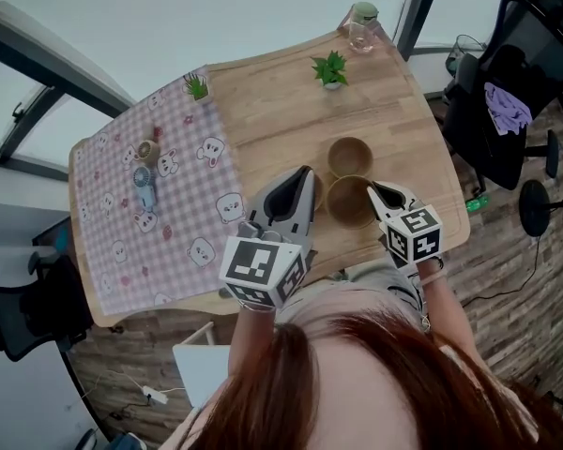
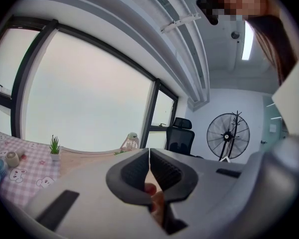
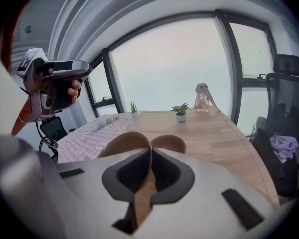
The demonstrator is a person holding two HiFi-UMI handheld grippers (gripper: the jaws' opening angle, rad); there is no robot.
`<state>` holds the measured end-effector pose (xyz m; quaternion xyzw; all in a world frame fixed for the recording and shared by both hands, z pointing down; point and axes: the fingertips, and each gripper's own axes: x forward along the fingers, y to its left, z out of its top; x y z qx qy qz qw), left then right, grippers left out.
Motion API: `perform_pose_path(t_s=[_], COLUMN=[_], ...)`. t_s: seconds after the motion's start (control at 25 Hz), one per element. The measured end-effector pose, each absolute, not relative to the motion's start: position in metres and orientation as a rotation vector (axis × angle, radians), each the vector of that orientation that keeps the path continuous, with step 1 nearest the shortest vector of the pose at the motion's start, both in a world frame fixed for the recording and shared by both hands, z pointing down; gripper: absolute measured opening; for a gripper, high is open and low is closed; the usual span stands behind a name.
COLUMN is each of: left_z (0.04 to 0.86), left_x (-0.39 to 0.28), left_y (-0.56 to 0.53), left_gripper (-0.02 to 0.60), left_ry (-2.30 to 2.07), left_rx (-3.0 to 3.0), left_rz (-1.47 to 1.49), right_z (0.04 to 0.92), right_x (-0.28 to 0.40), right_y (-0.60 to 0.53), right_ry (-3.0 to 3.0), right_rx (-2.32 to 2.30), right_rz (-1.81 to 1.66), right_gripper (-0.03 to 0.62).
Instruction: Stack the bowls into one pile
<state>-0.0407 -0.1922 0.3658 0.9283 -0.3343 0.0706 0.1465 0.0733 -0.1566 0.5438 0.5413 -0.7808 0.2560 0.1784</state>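
Two tan bowls stand side by side on the wooden table (image 1: 263, 101). The far bowl (image 1: 349, 155) stands free. My right gripper (image 1: 374, 188) is shut on the right rim of the near bowl (image 1: 347, 202). In the right gripper view the near bowl's (image 3: 120, 143) thin rim runs between the jaws of the right gripper (image 3: 150, 156), with the far bowl (image 3: 170, 142) just behind. My left gripper (image 1: 306, 171) is held up above the table, left of the bowls. In its own view the left gripper (image 2: 149, 156) is shut on nothing and points at the windows.
A pink checked cloth (image 1: 150, 204) with small items (image 1: 145, 190) covers the table's left part. Two small potted plants (image 1: 330, 68) (image 1: 197, 85) and a glass jar (image 1: 361, 26) stand along the far edge. A black office chair (image 1: 502, 92) is at the right.
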Motion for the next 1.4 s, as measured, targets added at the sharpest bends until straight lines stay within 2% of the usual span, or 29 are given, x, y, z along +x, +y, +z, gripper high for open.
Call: perform_pose_path(t_s=[1.4], left_z=[0.373], left_x=[-0.034], left_y=[-0.195], left_gripper=[0.011], left_ry=[-1.266], left_rx=[2.497], left_rz=[0.220], right_z=[0.551], right_x=[0.113], right_y=[-0.217], right_ry=[-2.317], right_rx=[1.408], right_rz=[0.741], right_gripper=[0.014])
